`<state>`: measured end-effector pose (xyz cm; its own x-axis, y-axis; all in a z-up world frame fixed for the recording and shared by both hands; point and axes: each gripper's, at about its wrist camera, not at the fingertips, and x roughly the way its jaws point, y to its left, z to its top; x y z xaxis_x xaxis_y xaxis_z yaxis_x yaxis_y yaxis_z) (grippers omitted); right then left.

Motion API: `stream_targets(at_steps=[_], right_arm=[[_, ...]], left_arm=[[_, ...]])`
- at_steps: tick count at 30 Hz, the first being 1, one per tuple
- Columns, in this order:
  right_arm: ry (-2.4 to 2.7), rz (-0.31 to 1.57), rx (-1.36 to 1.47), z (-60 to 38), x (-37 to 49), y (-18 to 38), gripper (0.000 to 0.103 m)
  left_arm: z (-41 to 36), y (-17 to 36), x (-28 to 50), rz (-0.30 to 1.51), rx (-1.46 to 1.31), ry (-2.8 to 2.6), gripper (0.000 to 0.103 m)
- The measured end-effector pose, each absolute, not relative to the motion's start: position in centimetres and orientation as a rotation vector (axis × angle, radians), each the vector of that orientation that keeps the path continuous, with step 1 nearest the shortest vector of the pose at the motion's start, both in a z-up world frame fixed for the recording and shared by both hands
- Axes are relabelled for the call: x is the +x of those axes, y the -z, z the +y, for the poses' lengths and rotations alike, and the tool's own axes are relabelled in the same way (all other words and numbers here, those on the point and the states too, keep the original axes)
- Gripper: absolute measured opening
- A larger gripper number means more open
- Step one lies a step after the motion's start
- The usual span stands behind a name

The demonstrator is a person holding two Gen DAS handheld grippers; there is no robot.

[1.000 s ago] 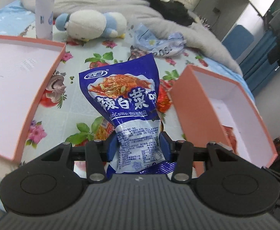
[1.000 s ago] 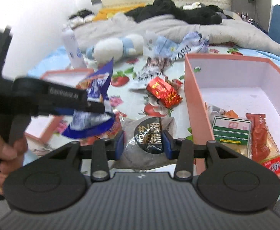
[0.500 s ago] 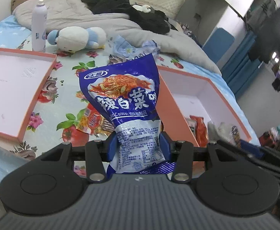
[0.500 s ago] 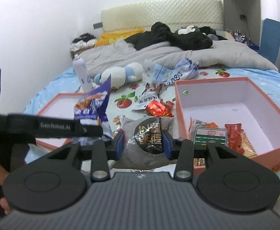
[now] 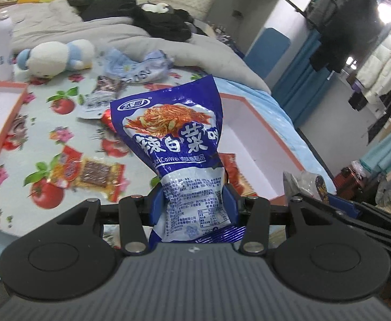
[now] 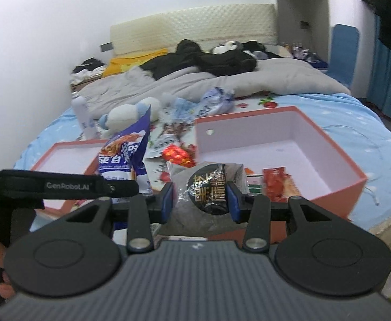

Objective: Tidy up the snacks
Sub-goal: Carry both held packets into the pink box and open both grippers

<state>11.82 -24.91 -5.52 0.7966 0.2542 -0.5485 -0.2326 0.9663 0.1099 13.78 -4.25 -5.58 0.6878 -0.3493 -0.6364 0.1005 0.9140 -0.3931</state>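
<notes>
My left gripper is shut on a blue snack bag printed with a kimchi picture, held upright above the bed. The same blue snack bag shows at the left of the right wrist view. My right gripper is shut on a grey packet with a black and gold label. An orange box with a pale inside lies to the right and holds a red packet and a green-edged one. Its lid lies open side up at the left.
Loose snacks lie on the flowered sheet: an orange and brown packet, a red foil packet, a dark wrapper. A plush toy, a white bottle, crumpled blue plastic and a grey quilt lie farther back.
Both grippers have risen and pulled back from the bed with their packets still held. The left view has swung right, so the orange box now lies behind the blue bag.
</notes>
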Motion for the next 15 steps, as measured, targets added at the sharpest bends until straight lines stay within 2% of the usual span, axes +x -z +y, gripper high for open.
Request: stream_targets(at_steps=[15], right_arm=[[-0.151,0.65,0.079,-30.6,16.9,7.4,0.044]], left_arm=[[-10.9,7.8,22.3,0.865,-0.299,0.349,0.052]])
